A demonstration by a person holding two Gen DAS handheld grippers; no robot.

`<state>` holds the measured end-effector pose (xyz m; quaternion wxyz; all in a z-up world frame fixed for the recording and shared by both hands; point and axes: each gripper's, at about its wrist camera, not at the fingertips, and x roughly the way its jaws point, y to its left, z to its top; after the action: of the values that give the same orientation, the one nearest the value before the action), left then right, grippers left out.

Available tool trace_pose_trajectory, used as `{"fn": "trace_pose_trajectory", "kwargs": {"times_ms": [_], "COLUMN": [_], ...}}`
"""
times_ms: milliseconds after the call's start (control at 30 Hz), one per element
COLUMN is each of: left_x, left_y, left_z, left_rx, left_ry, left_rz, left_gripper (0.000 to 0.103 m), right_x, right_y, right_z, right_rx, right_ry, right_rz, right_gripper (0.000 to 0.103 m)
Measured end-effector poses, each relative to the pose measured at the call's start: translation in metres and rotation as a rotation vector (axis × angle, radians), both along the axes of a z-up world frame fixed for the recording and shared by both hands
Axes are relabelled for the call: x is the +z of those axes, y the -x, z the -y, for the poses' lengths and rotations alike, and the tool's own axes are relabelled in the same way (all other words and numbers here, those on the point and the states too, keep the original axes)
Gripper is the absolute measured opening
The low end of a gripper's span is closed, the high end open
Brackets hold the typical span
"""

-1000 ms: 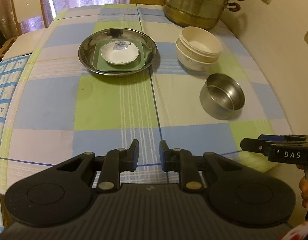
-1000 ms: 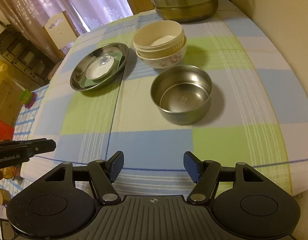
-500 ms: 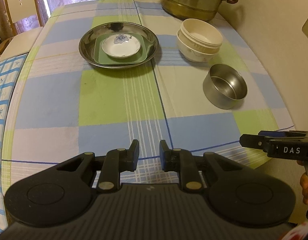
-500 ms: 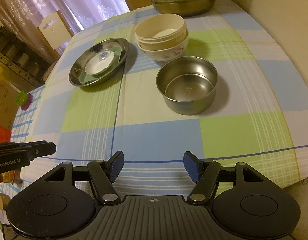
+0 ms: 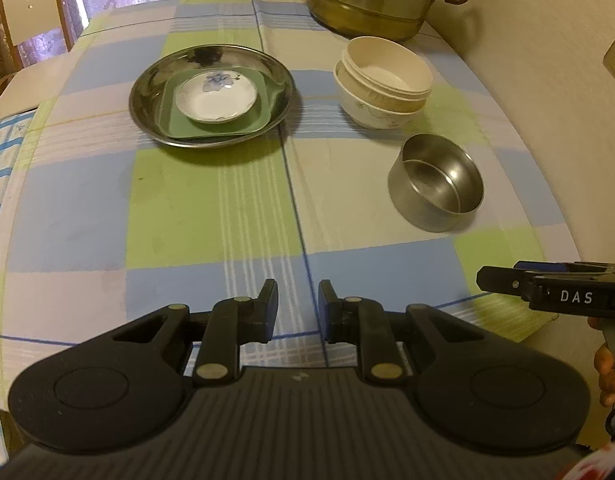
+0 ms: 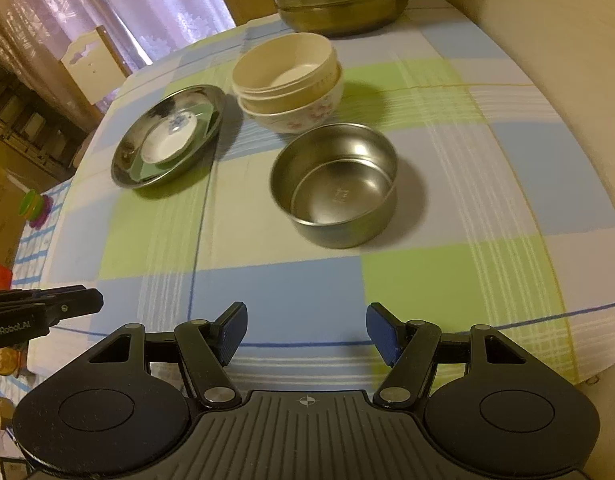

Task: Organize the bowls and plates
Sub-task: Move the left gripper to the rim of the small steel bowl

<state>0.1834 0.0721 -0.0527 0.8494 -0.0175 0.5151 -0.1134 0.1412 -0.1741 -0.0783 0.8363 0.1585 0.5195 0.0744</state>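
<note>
Steel bowl (image 6: pixel 334 186) sits straight ahead of your right gripper (image 6: pixel 306 330), spread wide and empty; your left gripper (image 5: pixel 298 306), nearly closed, is farther off.

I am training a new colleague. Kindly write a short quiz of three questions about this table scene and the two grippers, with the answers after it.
1. True or false: the steel bowl stands alone, apart from the stacked bowls.
2. Multiple choice: what lies directly under the small white dish? A) the bare tablecloth B) a green square plate C) the large steamer pot
3. Fill in: the right gripper has its fingers spread ____ than those of the left gripper.

Key
1. True: it stands on the tablecloth just in front of the stack, holding nothing.
2. B: the green square plate lies inside the round steel plate.
3. wider: both grippers are open and hold nothing.
</note>
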Motion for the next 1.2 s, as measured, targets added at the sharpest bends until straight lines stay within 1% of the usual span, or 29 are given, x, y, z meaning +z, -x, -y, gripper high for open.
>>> {"fn": "trace_pose_trajectory", "kwargs": {"times_ms": [400,833,1200], "left_x": [-0.005,-0.013,-0.022], "left_y": [-0.019,-0.047,-0.077], "left_z": [0.028,0.068,0.094], "left_rx": [-0.007,-0.051,-0.046], "left_ry": [0.011,0.099,0.136], "left_rz": [-0.015,-0.011,0.004], "left_gripper": [0.018,0.018,0.018], "right_x": [-0.004,-0.008,-0.015], "right_y": [-0.015,-0.042,-0.07], "right_z": [0.031,0.065,0.076], "right_rx": [-0.018,-0.032,-0.009], "right_ry": [0.017,0.045,0.046], "right_rz": [-0.003,0.035,0.081], "right_gripper": [0.066,0.066,0.066]}}
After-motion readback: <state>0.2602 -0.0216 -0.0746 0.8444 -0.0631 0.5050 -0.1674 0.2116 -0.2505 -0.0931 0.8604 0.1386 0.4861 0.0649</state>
